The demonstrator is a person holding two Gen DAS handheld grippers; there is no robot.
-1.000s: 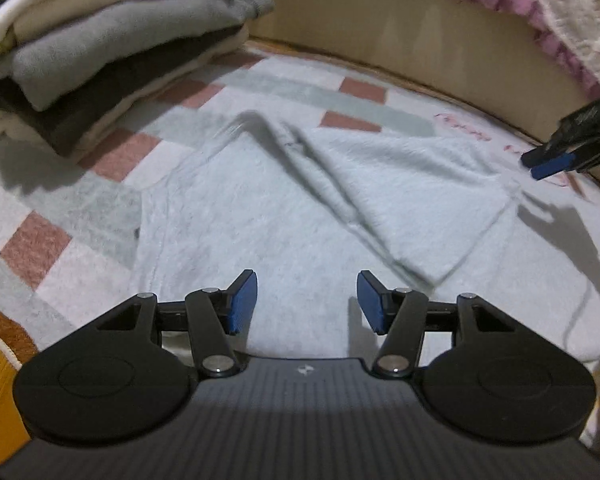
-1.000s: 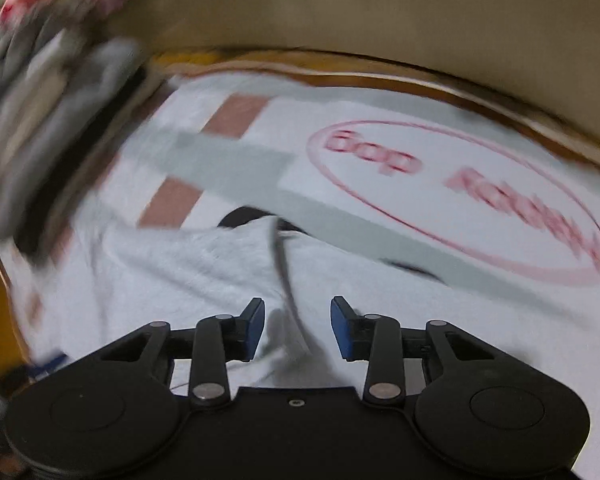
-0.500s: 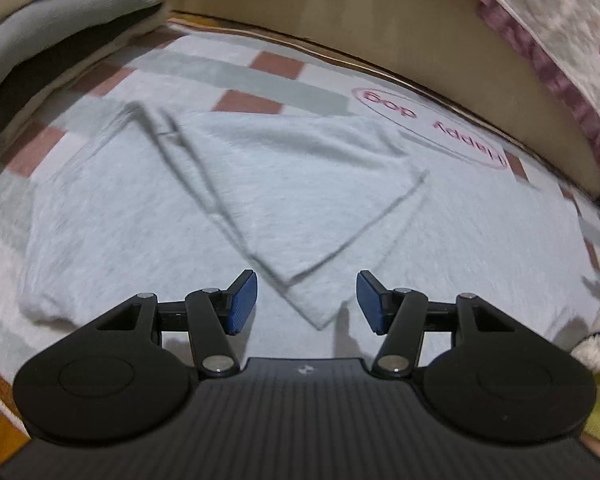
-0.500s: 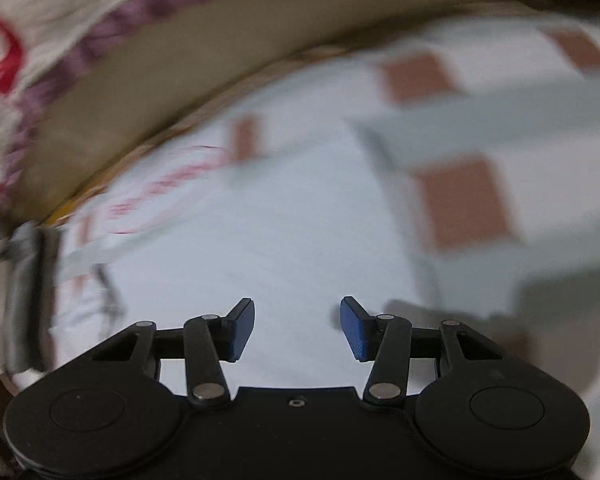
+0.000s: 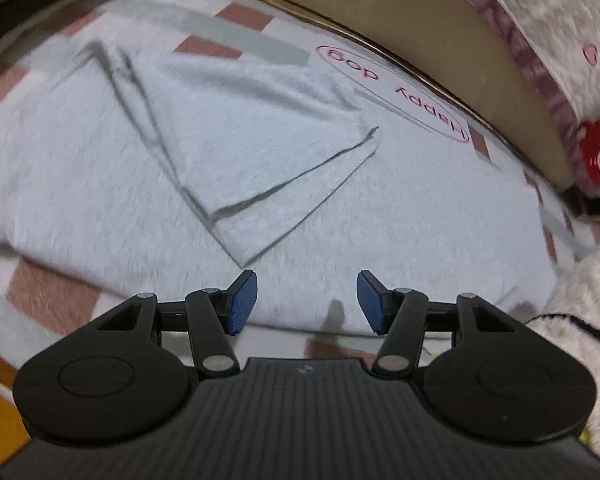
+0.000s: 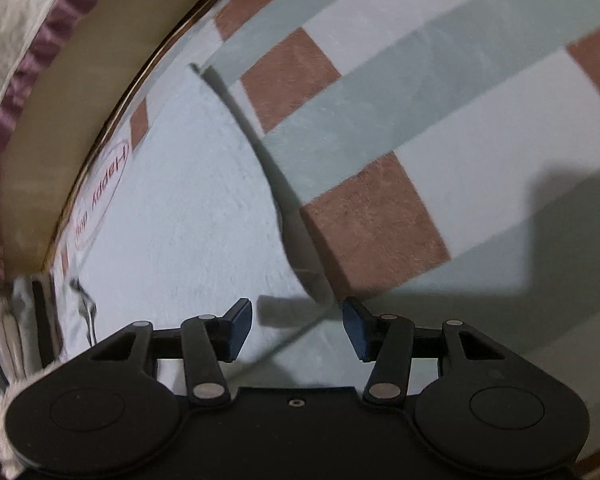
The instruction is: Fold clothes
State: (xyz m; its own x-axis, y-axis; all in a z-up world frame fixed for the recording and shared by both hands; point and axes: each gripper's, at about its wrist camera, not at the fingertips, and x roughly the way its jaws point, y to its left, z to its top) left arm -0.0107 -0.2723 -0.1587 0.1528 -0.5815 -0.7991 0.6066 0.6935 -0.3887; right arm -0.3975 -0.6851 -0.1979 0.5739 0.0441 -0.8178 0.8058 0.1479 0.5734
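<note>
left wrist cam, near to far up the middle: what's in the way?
left gripper, jaws open and empty → pale garment → its folded-over flap → checked blanket → tan board.

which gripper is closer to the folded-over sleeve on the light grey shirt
Left. The left gripper hovers open just short of the folded-over sleeve. The right gripper is open over the light grey shirt edge, sleeve out of its view.

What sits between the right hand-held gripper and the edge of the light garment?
Nothing visible. The right hand-held gripper, jaws open and just widened, points straight at the light garment's bare edge on the checked blanket.
</note>
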